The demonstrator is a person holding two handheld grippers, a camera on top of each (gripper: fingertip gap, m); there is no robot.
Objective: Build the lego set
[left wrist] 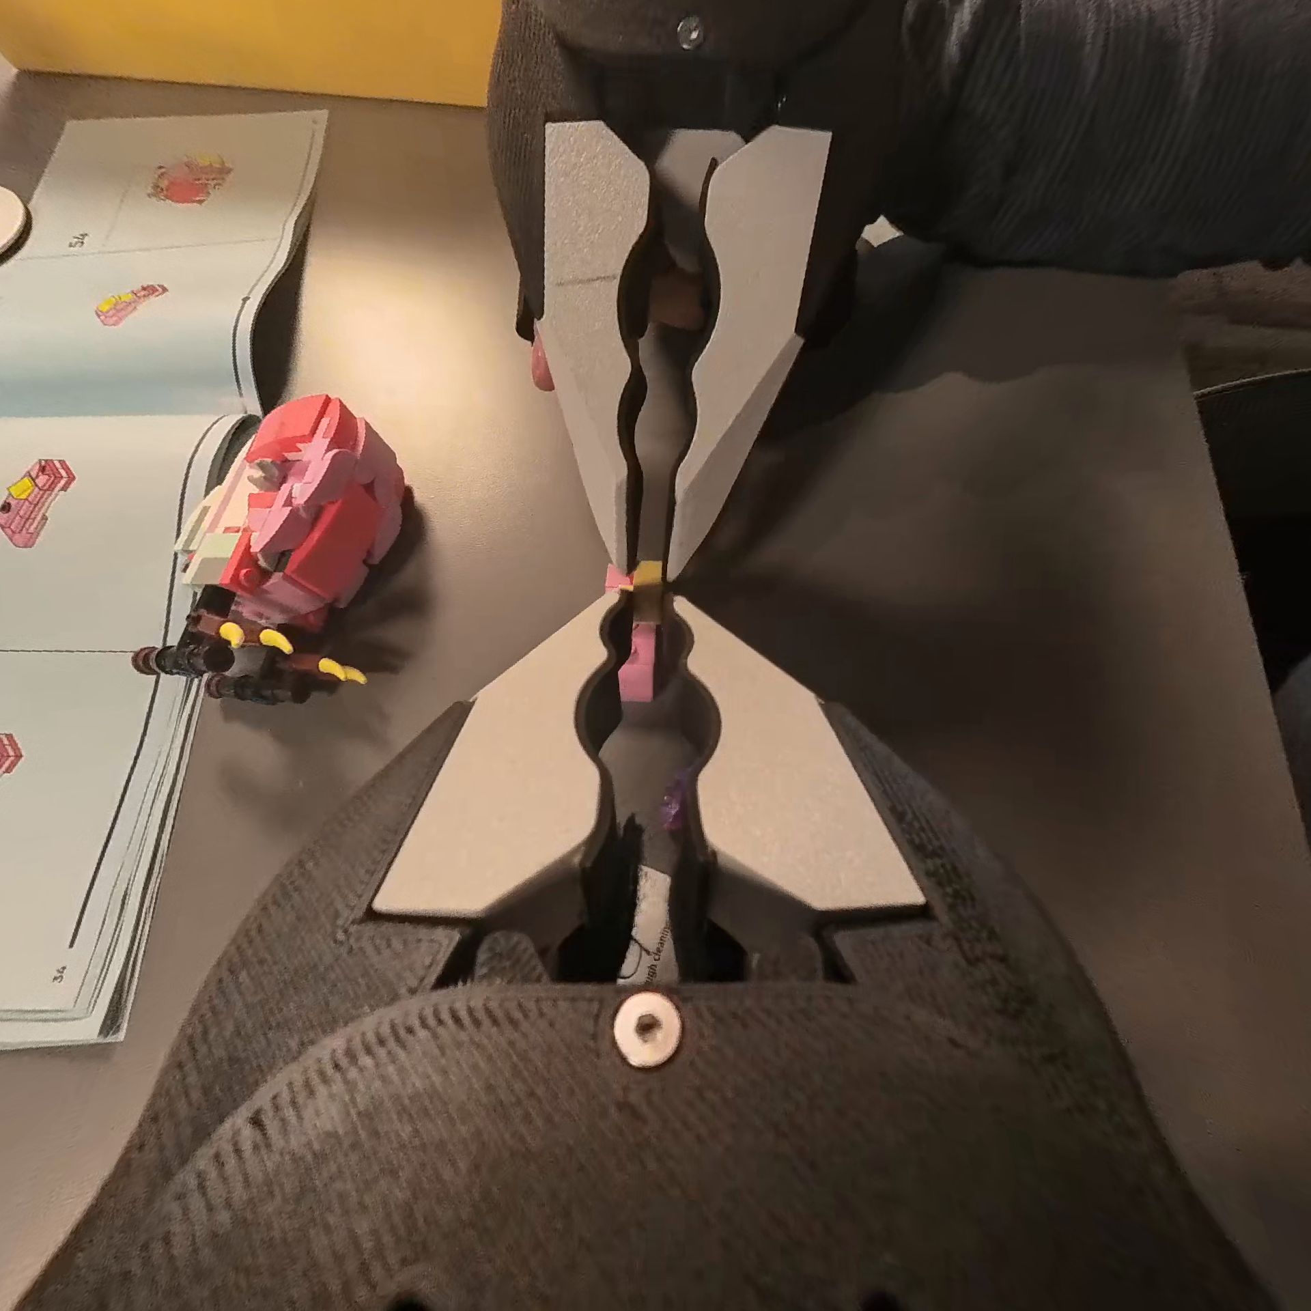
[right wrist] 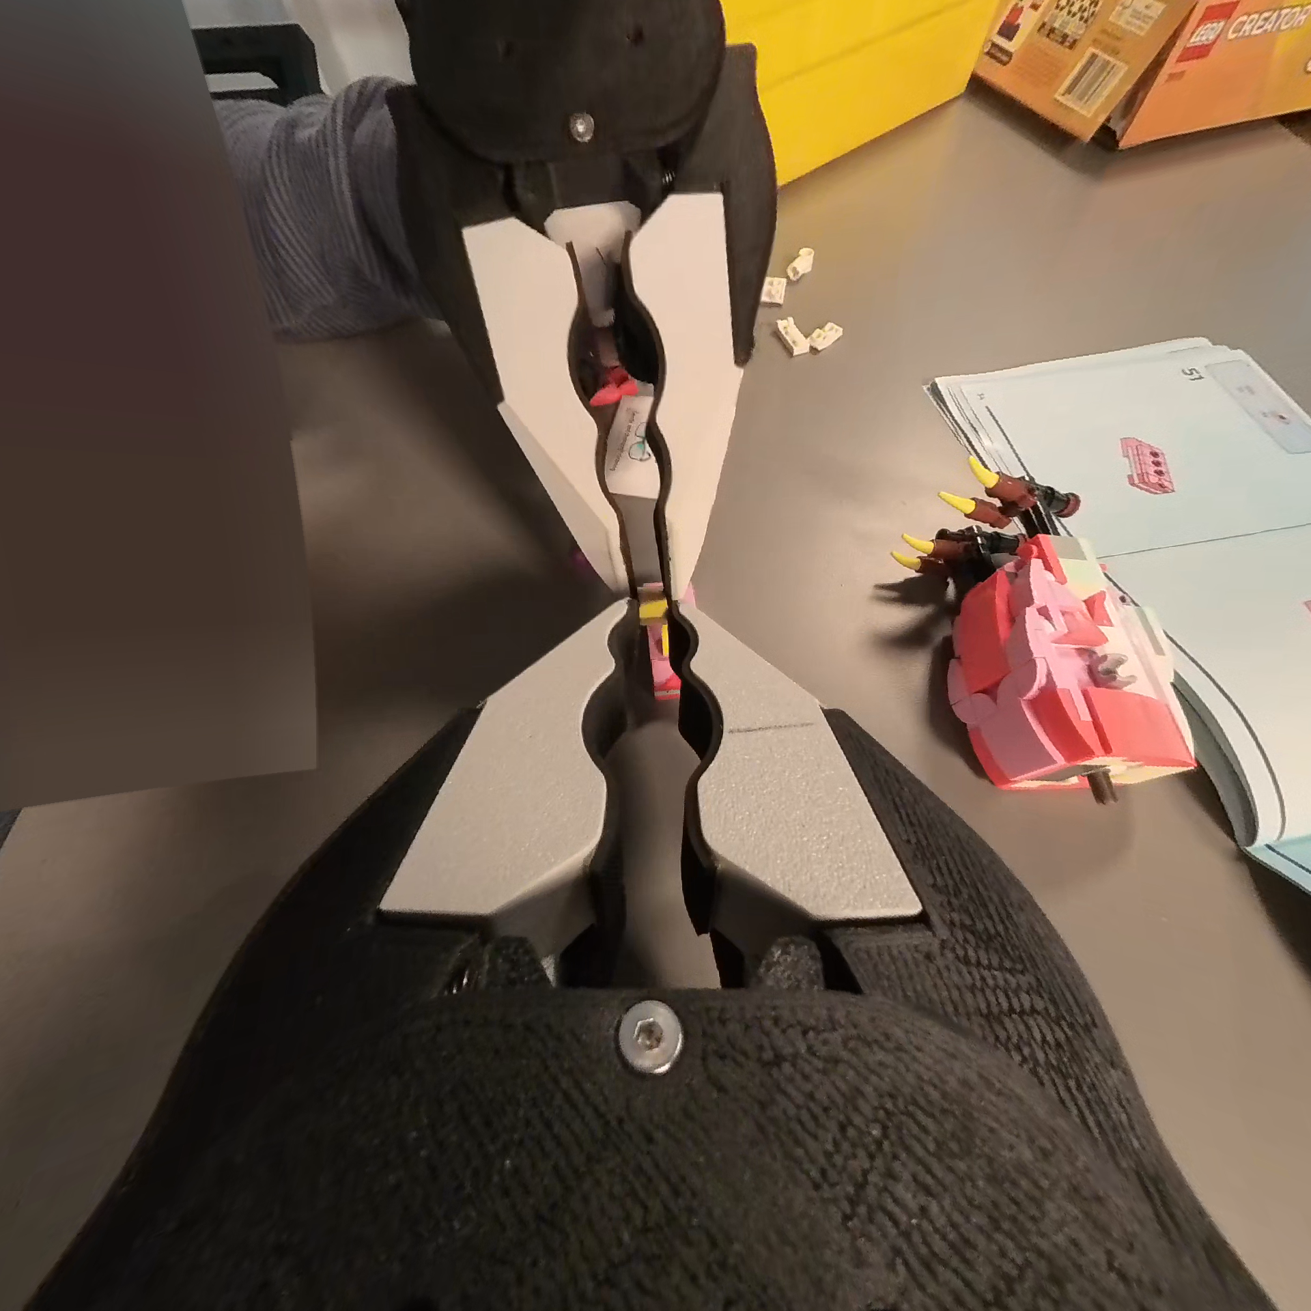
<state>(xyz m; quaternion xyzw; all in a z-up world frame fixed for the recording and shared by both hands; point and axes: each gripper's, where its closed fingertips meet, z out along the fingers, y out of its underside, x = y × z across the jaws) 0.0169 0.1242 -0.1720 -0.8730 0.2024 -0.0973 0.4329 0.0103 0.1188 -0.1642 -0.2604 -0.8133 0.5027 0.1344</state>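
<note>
Two hand-held grippers meet tip to tip above the dark grey tabletop. Left gripper, grey fingers on a black ribbed body, has its jaws drawn narrow around a small brick sub-assembly: pink plastic brick piece lying back between its fingers, with a small yellow brick at the very tip. Both fingertips look pressed on this piece, though the pad faces are in shadow. Right gripper comes in from directly opposite; its jaws are also narrow, and its tips close on the same small yellow brick, pink showing just behind and beyond. Which claw carries the load cannot be told; the two appear to pinch one joined cluster from either end. Off to the left gripper's left, well apart from the tips, lies a partly built red-and-pink brick creature with brown limbs ending in yellow claws, on its side against the edge of an open pale-blue instruction booklet. From the right gripper's side the same model and booklet sit to its right, and four small white brick pieces lie loose farther ahead near yellow and orange cardboard boxes. Judging by the layout: main body is well advanced, the small cluster is not joined to it, loose white pieces are unused. A ribbed dark sleeve shows behind the far gripper.
</note>
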